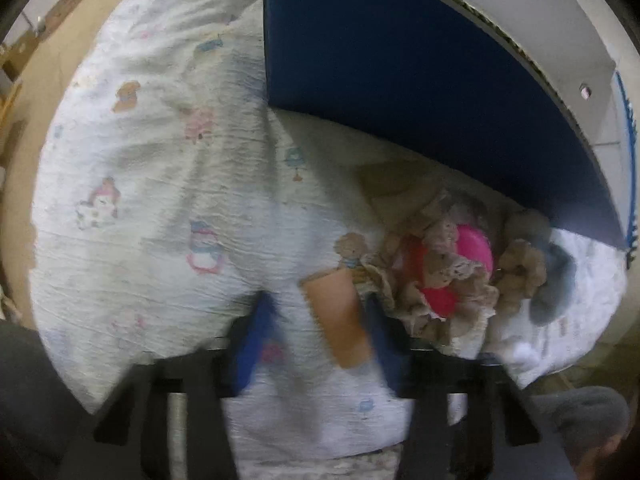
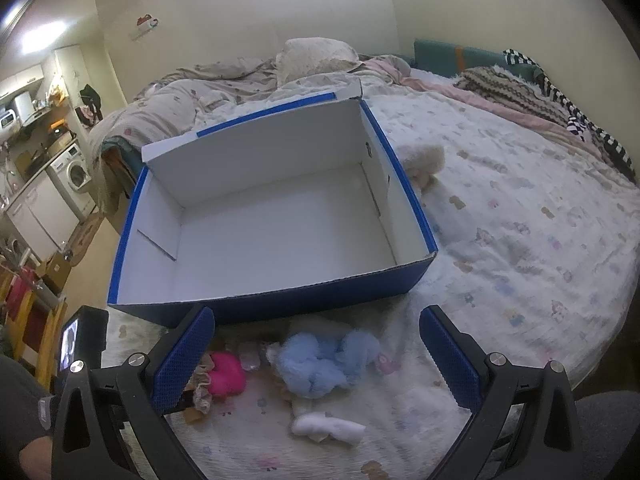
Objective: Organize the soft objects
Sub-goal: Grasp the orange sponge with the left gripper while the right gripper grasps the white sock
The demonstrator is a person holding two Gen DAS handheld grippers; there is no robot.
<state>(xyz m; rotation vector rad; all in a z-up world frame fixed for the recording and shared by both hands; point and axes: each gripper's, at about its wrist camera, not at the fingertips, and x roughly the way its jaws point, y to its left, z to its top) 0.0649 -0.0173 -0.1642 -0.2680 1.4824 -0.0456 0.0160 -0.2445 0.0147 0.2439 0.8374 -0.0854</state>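
The left gripper (image 1: 316, 332) is seen half closed over the printed bedsheet (image 1: 160, 184), a tan strip between its blurred pads; contact cannot be told. The right gripper (image 2: 316, 364) is held wide open and empty above the pink toy (image 2: 226, 374), blue plush (image 2: 324, 360) and white piece (image 2: 328, 426), just before the blue box (image 2: 272, 300)

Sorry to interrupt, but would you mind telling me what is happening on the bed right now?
A person is tidying soft toys on the bed with two handheld grippers. The blue cardboard box is still empty. The left gripper is down over a toy's orange limb, though blur hides whether it is gripped. The right gripper hangs open above the fluffy blue toy, with the pink toy beside it.
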